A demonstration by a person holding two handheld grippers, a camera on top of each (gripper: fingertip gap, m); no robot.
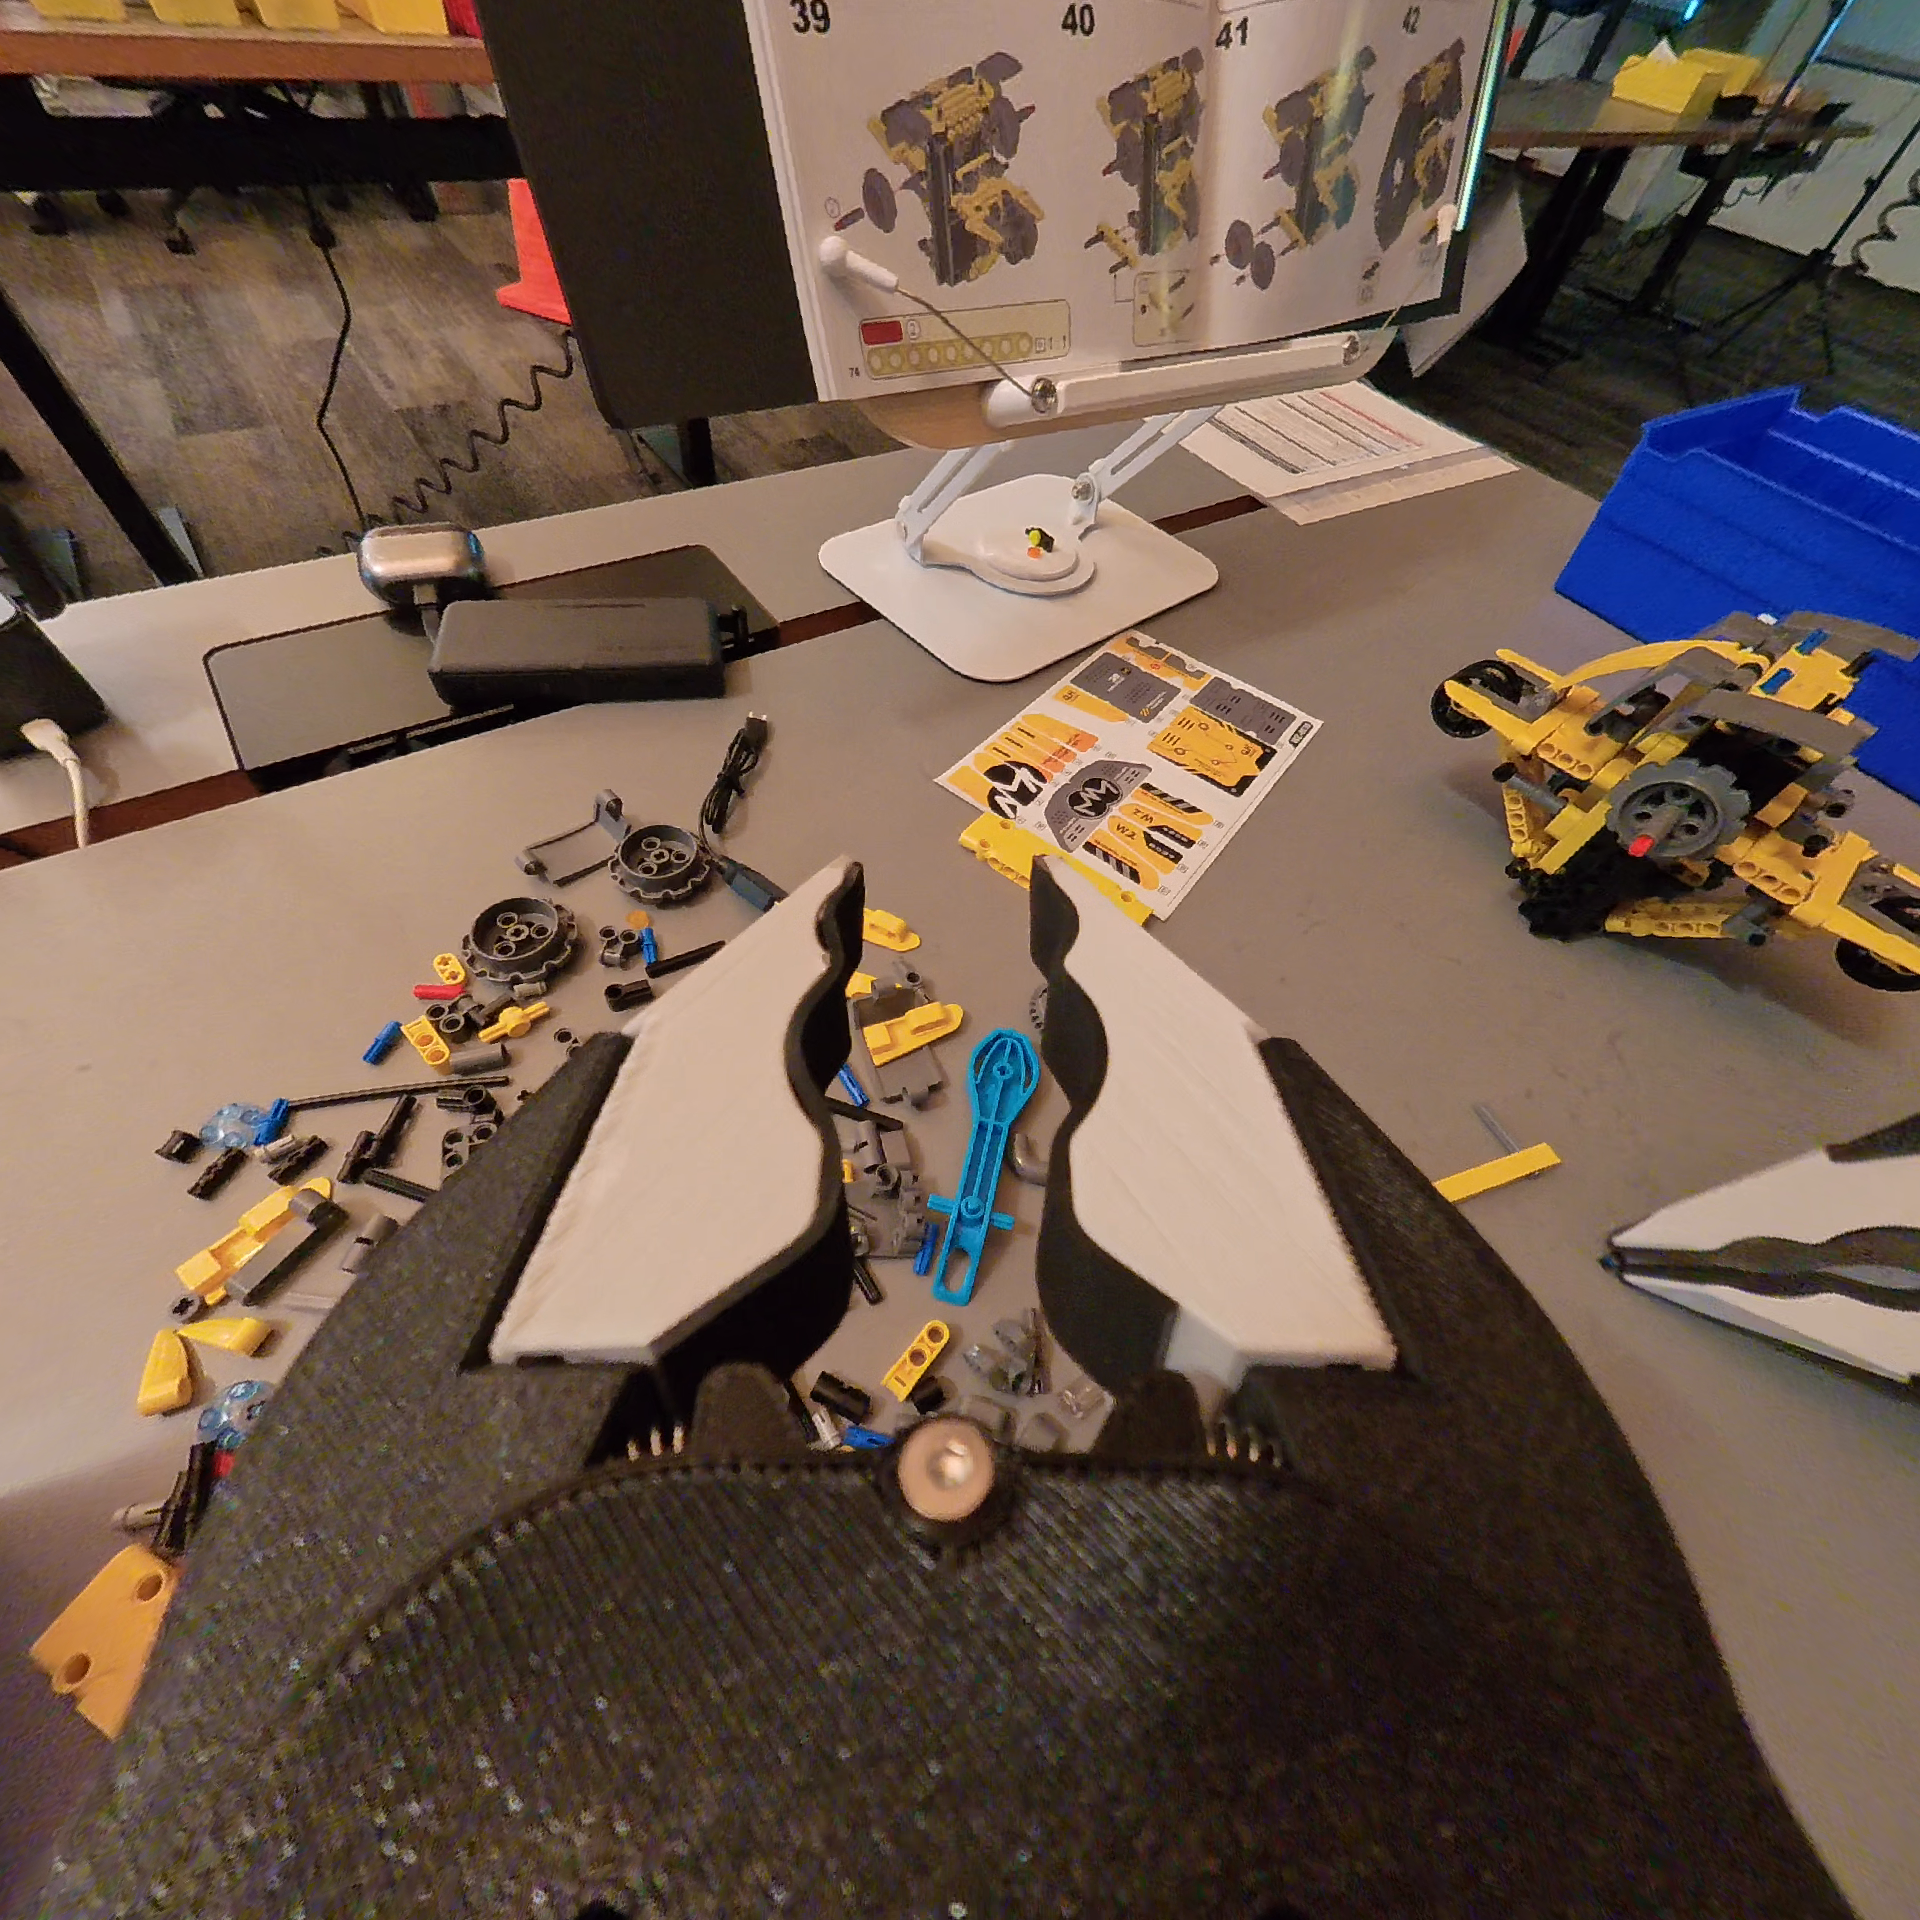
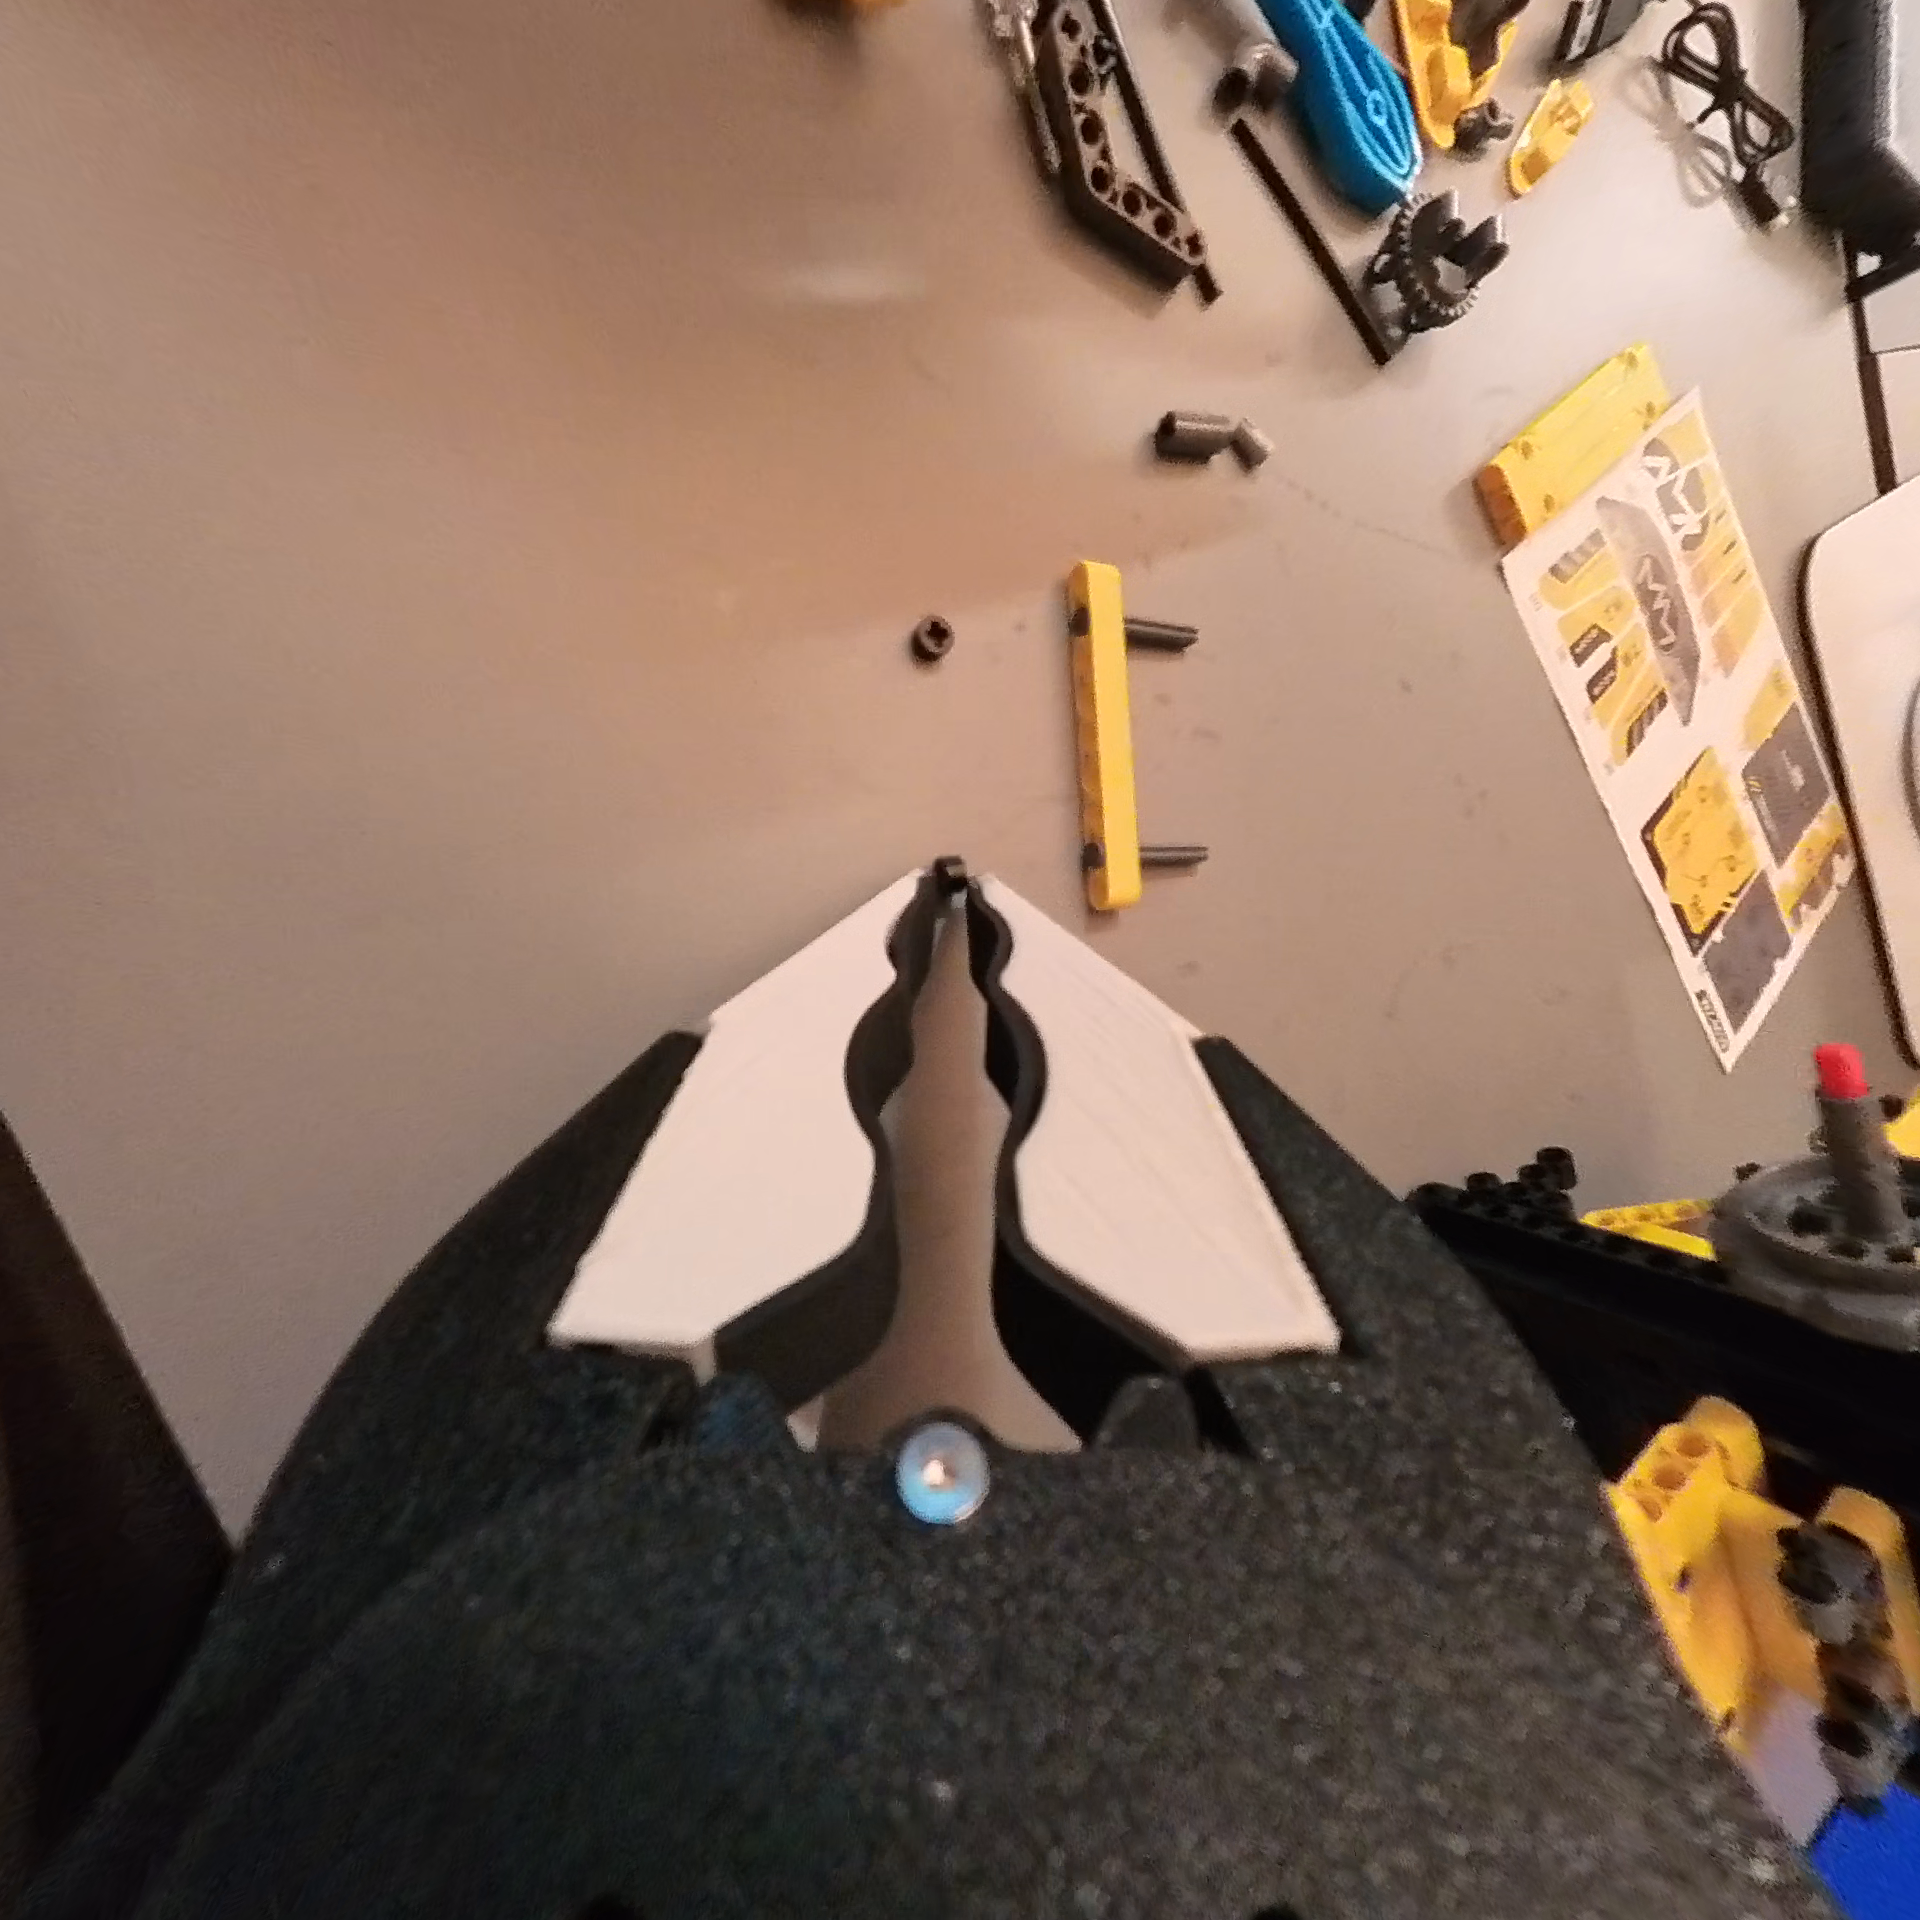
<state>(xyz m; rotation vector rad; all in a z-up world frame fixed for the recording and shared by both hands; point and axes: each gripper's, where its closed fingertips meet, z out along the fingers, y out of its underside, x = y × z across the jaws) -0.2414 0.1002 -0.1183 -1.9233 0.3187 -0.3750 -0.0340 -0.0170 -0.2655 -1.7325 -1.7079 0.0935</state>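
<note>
The left gripper (image 1: 948, 878) is hovering with its fingers (image 1: 717, 1091) spread wide and holding nothing, above a scatter of small parts (image 1: 436, 1049) lying on the grey bench (image 1: 1299, 1039). A blue tool (image 1: 982, 1153) is lying on the bench in the gap between those fingers, with a yellow-and-grey piece (image 1: 904, 1023) just beside it on the side toward the scatter. Two dark gears (image 1: 520, 940) are sitting at the far edge of the scatter.

Beyond the blue tool, a sticker sheet (image 1: 1132, 769) is lying flat, partly covering a yellow beam (image 1: 1003, 842). Farther behind the sheet, a white stand (image 1: 1023, 582) is propping up an open booklet (image 1: 1122, 177). To the right of the sheet, a half-built yellow model (image 1: 1683, 800) is resting on the bench, with a blue bin (image 1: 1766, 520) behind it.

The right gripper (image 2: 949, 883) is showing its fingers (image 2: 1091, 1091) nearly closed, pinching a tiny dark pin (image 2: 948, 871) at the very tips. Just beside that pin, to the right, a yellow bar (image 2: 1101, 727) with two dark pegs sticking out of it is lying on the bench. A small dark bush (image 2: 932, 639) is sitting apart to the left of the bar, and a dark connector (image 2: 1210, 436) is lying beyond the bar. A dark angled beam (image 2: 1112, 156) is lying farther off past the connector.
</note>
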